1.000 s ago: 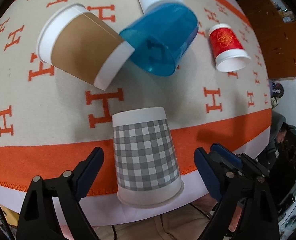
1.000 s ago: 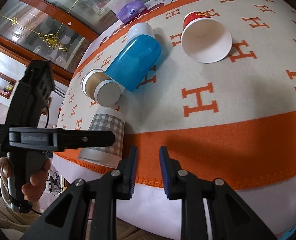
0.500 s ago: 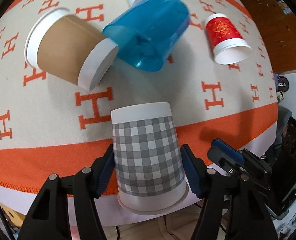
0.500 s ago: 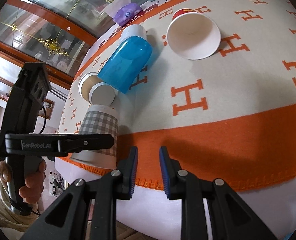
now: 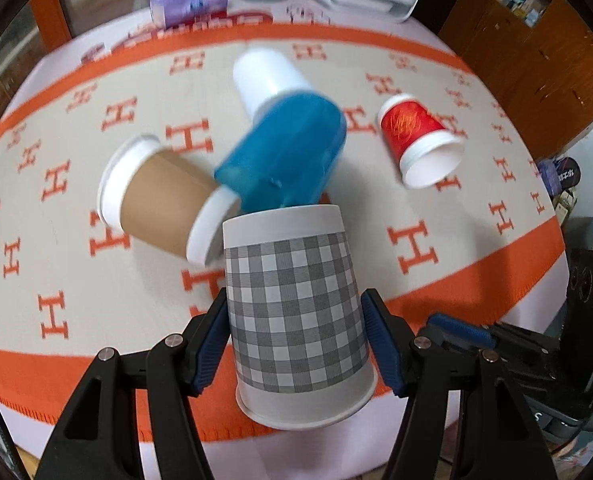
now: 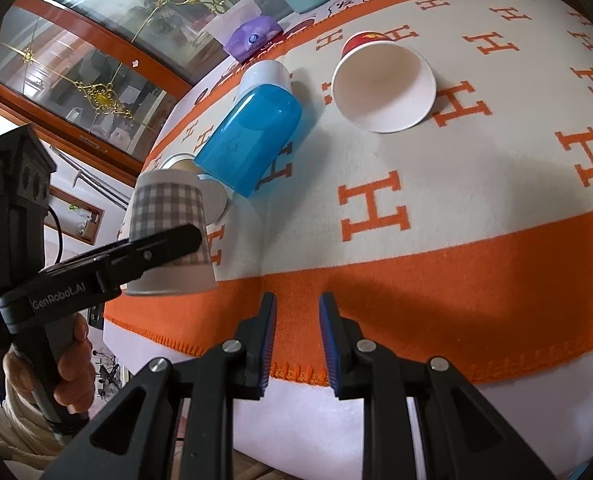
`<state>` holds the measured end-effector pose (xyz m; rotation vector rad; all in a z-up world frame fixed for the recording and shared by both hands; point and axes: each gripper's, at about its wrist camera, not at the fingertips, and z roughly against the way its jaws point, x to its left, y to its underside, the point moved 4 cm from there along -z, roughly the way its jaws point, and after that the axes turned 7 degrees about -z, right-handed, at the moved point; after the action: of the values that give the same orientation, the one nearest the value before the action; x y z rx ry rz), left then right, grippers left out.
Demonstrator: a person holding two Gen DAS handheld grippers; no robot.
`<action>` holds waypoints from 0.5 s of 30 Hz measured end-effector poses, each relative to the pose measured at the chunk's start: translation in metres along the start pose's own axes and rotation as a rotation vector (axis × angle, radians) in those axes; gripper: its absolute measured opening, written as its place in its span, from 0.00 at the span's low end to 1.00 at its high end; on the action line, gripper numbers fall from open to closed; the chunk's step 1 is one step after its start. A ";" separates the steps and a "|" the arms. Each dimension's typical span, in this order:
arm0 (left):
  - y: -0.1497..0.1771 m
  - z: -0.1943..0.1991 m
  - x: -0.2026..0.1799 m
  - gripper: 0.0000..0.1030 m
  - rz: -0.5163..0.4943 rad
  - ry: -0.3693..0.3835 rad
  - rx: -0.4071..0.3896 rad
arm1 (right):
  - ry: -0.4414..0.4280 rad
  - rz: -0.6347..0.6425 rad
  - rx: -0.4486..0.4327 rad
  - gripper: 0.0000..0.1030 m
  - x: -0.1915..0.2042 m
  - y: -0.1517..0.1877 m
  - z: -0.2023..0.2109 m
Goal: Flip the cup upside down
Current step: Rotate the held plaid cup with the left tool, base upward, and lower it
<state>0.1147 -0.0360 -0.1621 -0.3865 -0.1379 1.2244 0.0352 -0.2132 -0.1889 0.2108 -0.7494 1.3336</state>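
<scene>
My left gripper [image 5: 294, 342] clamps the grey-checked paper cup [image 5: 296, 312], rim nearest me; only the right view shows my right gripper [image 6: 296, 344], slightly parted, empty, at six o'clock.

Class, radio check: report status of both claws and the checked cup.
Left claw shut on checked cup, mouth down, over table edge. Right claw empty, slightly open. Brown cup and blue bottle lying close behind.

Four cups and one blanket on the bench.
Three paper cups: checked [image 5: 296, 308], brown [image 5: 160, 200], red [image 5: 416, 136]; one blue plastic cup [image 5: 288, 156]; one orange-and-cream blanket [image 5: 476, 216].
</scene>
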 end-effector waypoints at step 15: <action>0.024 -0.007 -0.022 0.61 -0.183 -0.136 -0.288 | 0.055 0.035 -0.022 0.21 0.002 0.003 -0.002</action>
<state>0.0882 -0.0516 -0.1744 -0.5279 -0.4607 1.0512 0.0330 -0.2094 -0.1904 0.1437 -0.7236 1.3582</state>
